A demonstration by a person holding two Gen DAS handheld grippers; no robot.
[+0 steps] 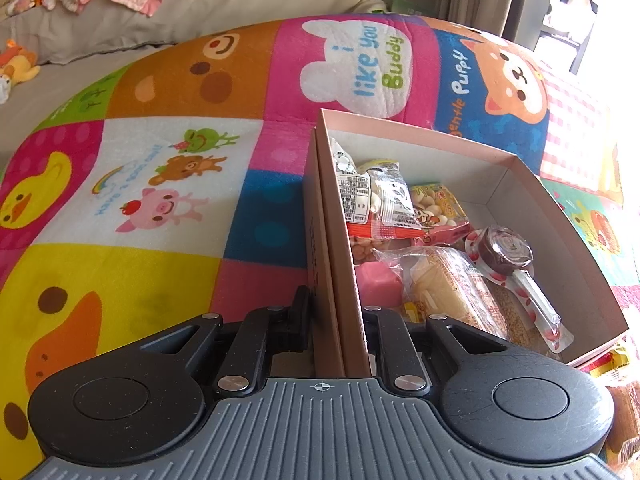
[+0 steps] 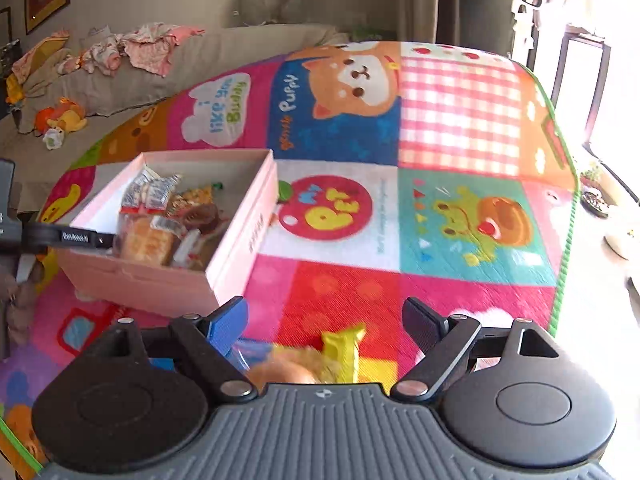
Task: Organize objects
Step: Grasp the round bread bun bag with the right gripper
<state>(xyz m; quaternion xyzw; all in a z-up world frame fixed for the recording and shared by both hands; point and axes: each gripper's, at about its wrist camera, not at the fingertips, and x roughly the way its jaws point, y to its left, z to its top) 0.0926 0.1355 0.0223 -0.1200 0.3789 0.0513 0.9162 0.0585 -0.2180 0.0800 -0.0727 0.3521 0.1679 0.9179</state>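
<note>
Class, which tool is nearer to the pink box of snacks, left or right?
Left. The left tool grips the pink box by its wall; the right tool is open over the mat beside it.

Pink box (image 2: 236, 236); patchwork cartoon-animal mat (image 1: 160, 184); brown swirl lollipop (image 1: 506, 250); yellow wrapper (image 2: 344, 350).

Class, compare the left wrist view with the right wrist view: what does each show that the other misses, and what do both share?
Only the left wrist view shows the lollipop clearly, and the left claw shut on the box wall. Only the right wrist view shows the open right claw above a yellow snack packet, plus the "My Pet" patch. Both show the pink box of snacks on the cartoon play mat.
</note>
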